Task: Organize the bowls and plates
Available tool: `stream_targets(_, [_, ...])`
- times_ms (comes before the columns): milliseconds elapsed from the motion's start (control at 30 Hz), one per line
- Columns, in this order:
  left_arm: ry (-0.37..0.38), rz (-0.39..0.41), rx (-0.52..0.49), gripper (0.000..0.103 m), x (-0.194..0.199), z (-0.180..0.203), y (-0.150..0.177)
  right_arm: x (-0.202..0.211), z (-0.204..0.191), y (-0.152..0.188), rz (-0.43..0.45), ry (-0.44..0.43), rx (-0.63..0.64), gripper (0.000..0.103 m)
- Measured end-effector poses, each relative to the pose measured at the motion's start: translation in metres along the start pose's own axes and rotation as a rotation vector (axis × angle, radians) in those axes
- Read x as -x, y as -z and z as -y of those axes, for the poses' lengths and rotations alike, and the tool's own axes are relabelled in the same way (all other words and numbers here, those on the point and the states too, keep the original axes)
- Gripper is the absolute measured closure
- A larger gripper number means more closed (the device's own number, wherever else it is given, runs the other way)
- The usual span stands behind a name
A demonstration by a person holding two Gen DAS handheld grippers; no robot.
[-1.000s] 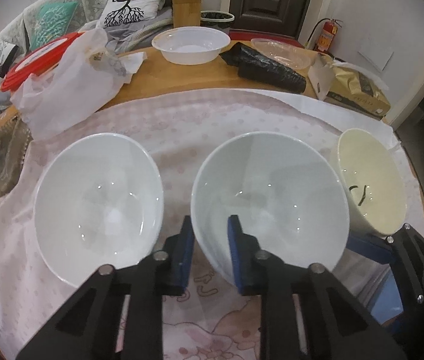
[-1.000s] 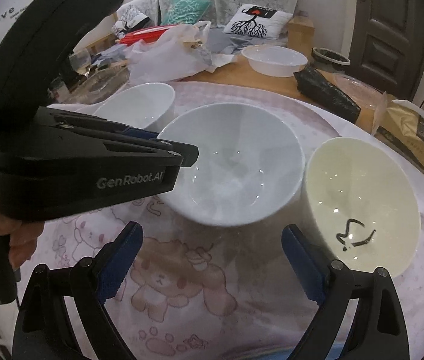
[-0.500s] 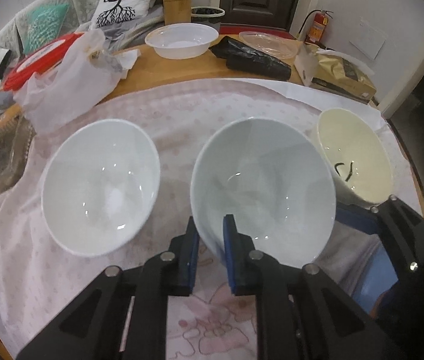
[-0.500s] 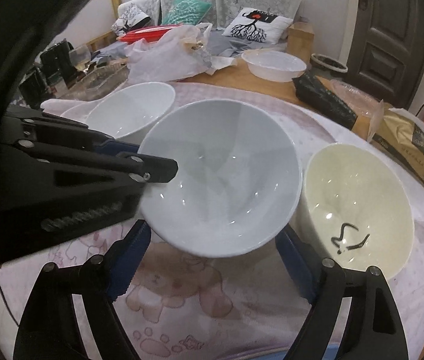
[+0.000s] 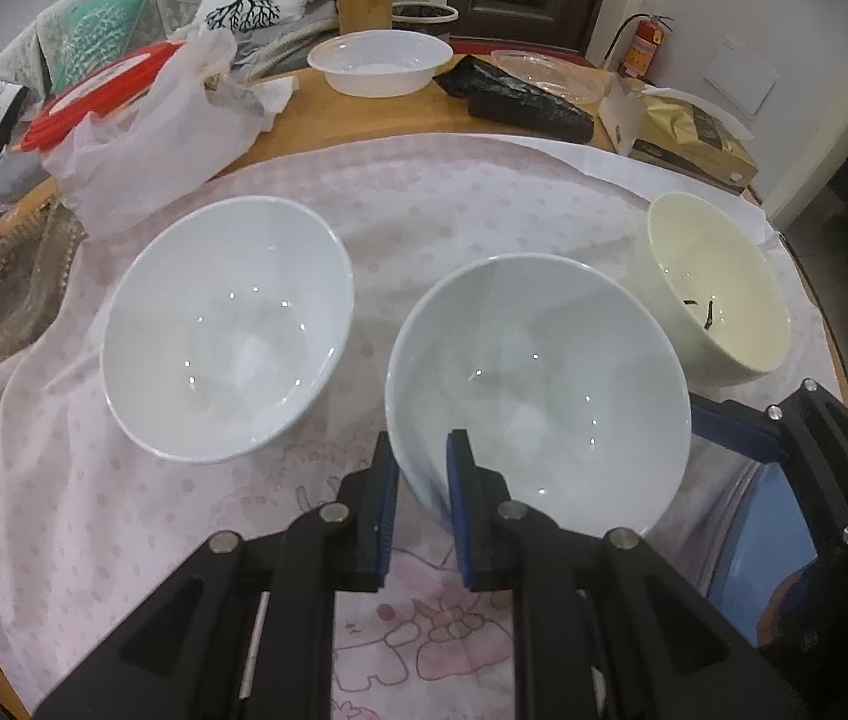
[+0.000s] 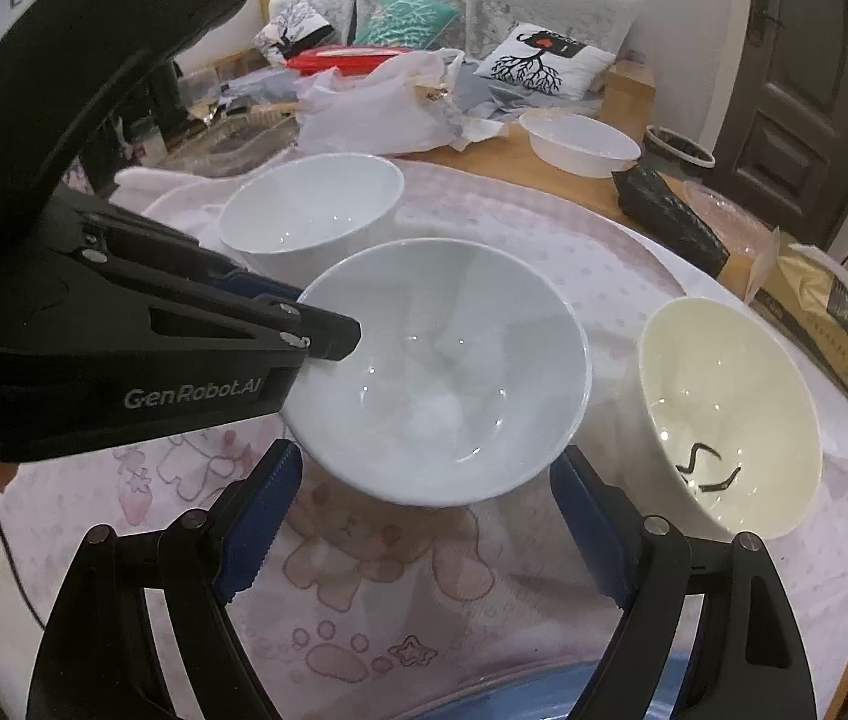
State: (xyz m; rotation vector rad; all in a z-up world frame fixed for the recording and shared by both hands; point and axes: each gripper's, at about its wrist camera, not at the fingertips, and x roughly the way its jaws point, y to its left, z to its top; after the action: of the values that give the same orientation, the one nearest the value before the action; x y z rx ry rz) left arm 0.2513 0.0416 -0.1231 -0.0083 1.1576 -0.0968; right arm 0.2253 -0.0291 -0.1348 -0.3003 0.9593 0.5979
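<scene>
Our left gripper [image 5: 419,474] clamps the near rim of the pale grey glazed bowl [image 5: 544,378], between the white bowl [image 5: 225,336] and cream bowl [image 5: 718,282]; our right gripper [image 6: 427,516] gapes empty beneath it

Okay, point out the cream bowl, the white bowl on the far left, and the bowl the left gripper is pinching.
cream bowl [image 6: 730,420], right wrist view, on its inner wall.
far-left white bowl [image 5: 225,336], left wrist view, on its inside bottom.
pinched bowl [image 5: 544,384], left wrist view, on its inner surface.
</scene>
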Motion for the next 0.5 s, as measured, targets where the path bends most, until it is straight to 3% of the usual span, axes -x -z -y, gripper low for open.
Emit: stream_targets(500, [-0.027,0.024,-0.006,0.09,-0.006,0.002,-0.004,-0.017,0.006,0.0,0.006,-0.008,-0.04,0.02])
